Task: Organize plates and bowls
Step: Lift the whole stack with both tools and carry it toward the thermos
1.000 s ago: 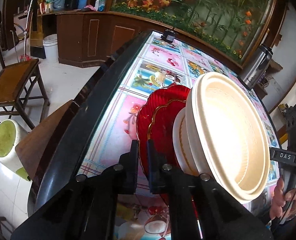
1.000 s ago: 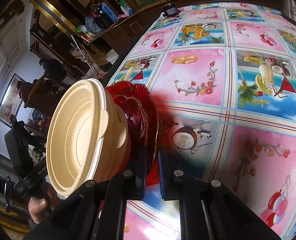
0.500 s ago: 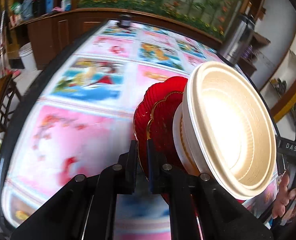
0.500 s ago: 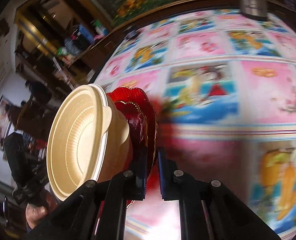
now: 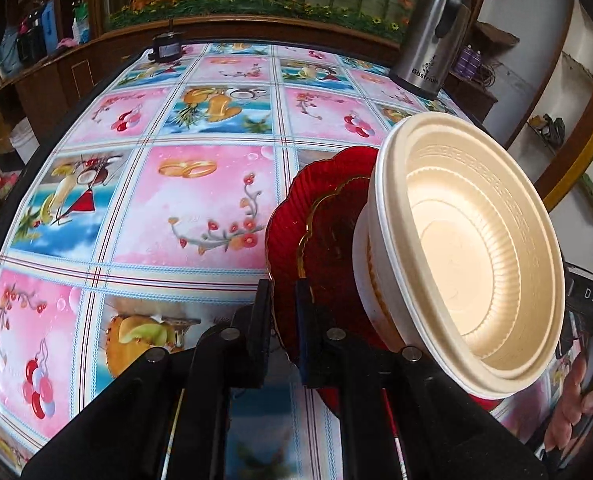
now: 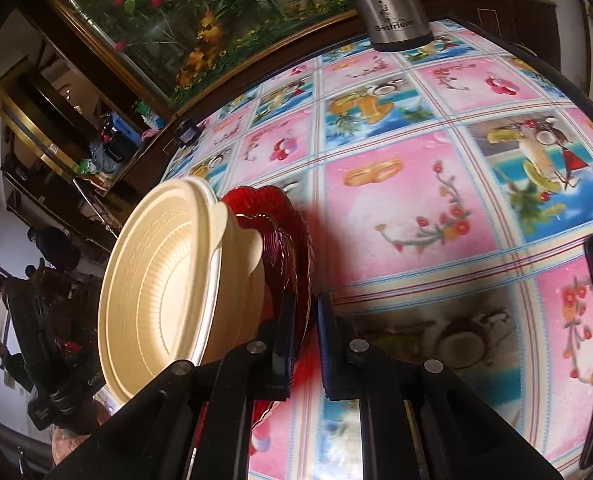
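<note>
Mid-carry: left gripper (image 5: 282, 308) and right gripper (image 6: 304, 320) both clamped on red plates (image 5: 316, 216), cream bowls (image 5: 464, 248) nested on top, centre-right of frame, above table (image 5: 200, 216). Next: level, lower onto cloth.

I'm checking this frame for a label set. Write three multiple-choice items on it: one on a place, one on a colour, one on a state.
1. Where does the steel flask stand?
A. at the table's far edge
B. inside the bowl
C. on the floor

2. What colour are the plates under the bowl?
A. blue
B. red
C. green

3. How do the left gripper and right gripper stand?
A. both open over the tablecloth
B. one open, one shut
C. both shut on the plates' rim

Answers: 1 A, it stands on the tablecloth near the far side. 2 B, red plates with gold edging. 3 C, each pair of jaws pinches the red rim.
</note>
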